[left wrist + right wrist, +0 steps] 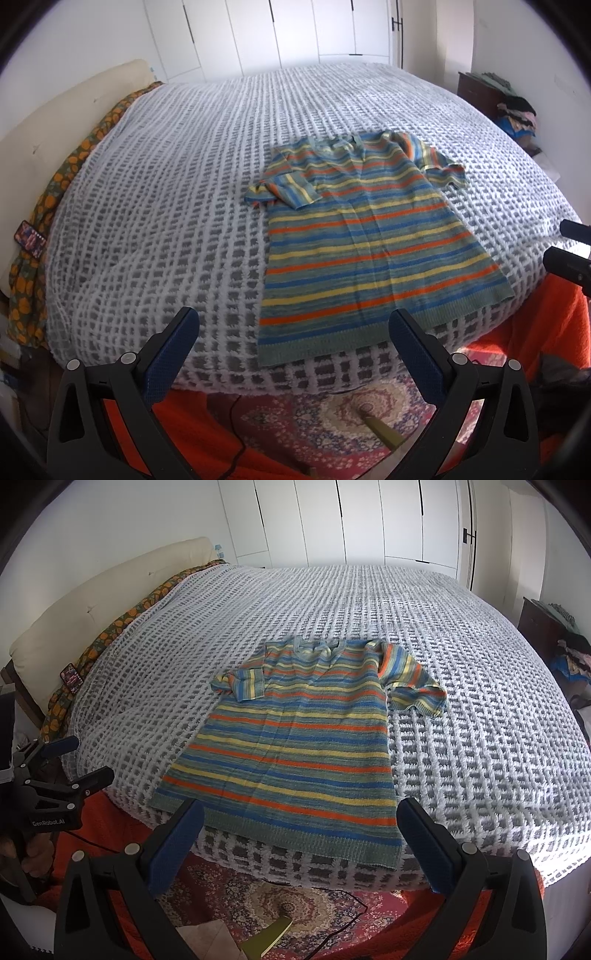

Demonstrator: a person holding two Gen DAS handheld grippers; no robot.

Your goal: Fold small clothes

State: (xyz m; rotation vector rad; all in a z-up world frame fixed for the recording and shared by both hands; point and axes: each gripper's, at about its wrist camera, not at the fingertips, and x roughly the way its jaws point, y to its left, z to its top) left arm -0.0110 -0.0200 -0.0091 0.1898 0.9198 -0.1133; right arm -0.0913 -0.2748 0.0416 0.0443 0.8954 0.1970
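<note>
- The striped sweater [288,746] lies flat on the bed cover [461,664], near the front edge, hem toward the cameras and collar pointing at the wardrobe [369,517].
- Progress looks like pretty much zero: the body is spread out with no fold in it. Only the sleeve on the headboard side [242,685] is flopped over onto the chest, and that looks more like how it landed than a proper fold. The other sleeve [417,690] sticks out sideways.
- So what's left is probably both sleeves in, then the body folded up.
- The left gripper [293,325] hangs just short of the hem, jaws wide apart, nothing in them.
- The right gripper [301,816] is the same deal: jaws spread, empty, lined up in front of the hem but not touching it.
- Containers: none to be seen, no basket or bin anywhere. There's just a pile of clothes [517,114] off by the dark cabinet [476,92], and a phone [30,238] on the far side of the bed.
</note>
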